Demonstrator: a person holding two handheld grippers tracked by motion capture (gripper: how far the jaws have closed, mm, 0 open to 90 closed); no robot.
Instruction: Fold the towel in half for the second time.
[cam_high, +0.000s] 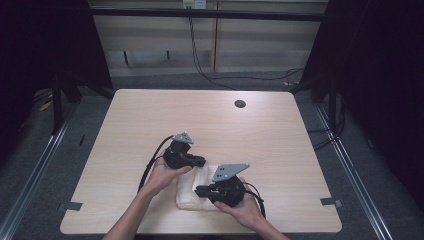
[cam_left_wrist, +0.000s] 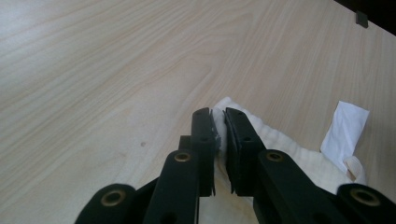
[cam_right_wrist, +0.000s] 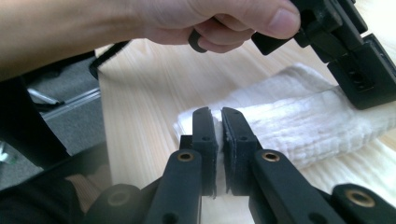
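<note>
Both tongs — left (cam_left_wrist: 219, 122), right (cam_right_wrist: 218, 120) — pinching folded white cloth (cam_high: 192, 190)

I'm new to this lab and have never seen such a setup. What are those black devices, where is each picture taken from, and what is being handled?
A person stands at a wooden table and holds a hand-operated tool in each hand. Each tool ends in two black jaws: the left gripper and the right gripper.

The wide picture comes from a fixed camera above the table. The other two come from small cameras that ride on each gripper and look along its jaws.

On the table lies a folded white cloth. Both grippers are shut on it: in the left gripper view the jaws pinch one corner of the cloth, and in the right gripper view they pinch another edge. A white label sticks out from the cloth.
</note>
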